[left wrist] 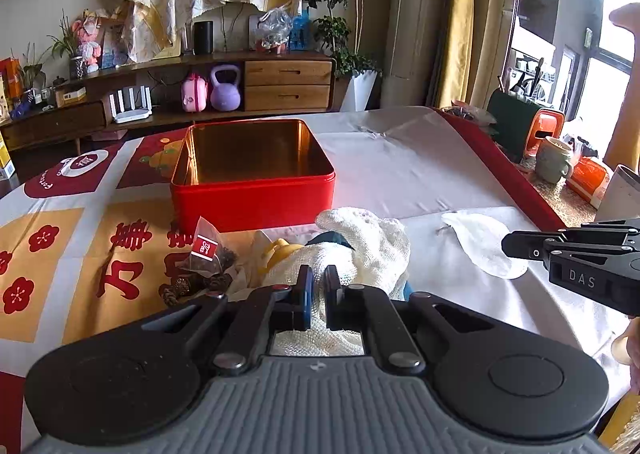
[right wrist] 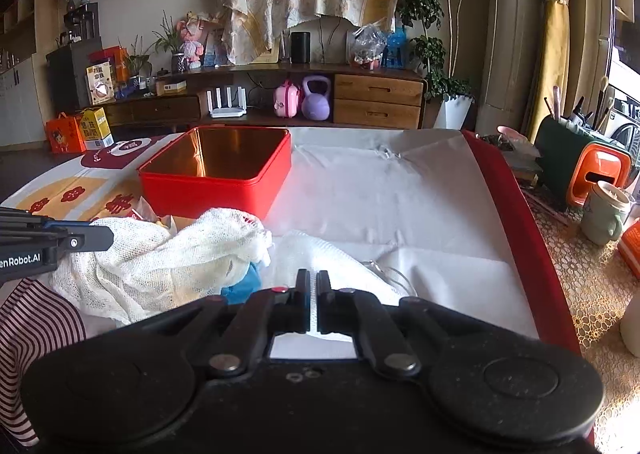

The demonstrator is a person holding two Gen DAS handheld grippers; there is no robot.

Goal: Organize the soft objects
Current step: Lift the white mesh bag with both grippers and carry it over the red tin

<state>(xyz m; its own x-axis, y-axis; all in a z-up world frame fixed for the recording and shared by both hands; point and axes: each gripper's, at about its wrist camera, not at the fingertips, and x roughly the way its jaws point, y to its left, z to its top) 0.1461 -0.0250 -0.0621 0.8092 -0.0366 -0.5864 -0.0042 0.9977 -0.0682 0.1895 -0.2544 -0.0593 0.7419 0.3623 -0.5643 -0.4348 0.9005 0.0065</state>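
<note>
Left gripper (left wrist: 316,286) fingers pinch white mesh cloth (left wrist: 372,242); "DAS"-marked right gripper (right wrist: 313,286) fingers seemingly together.

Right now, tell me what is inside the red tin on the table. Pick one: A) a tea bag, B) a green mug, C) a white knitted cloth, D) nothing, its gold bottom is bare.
D: the red tin shows only its bare gold interior, while the white knitted cloth and the tea bag lie on the table in front of it.

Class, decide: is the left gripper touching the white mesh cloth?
Touching. Left wrist view shows the left gripper nearly closed, pinching the white mesh cloth between its fingers.
</note>
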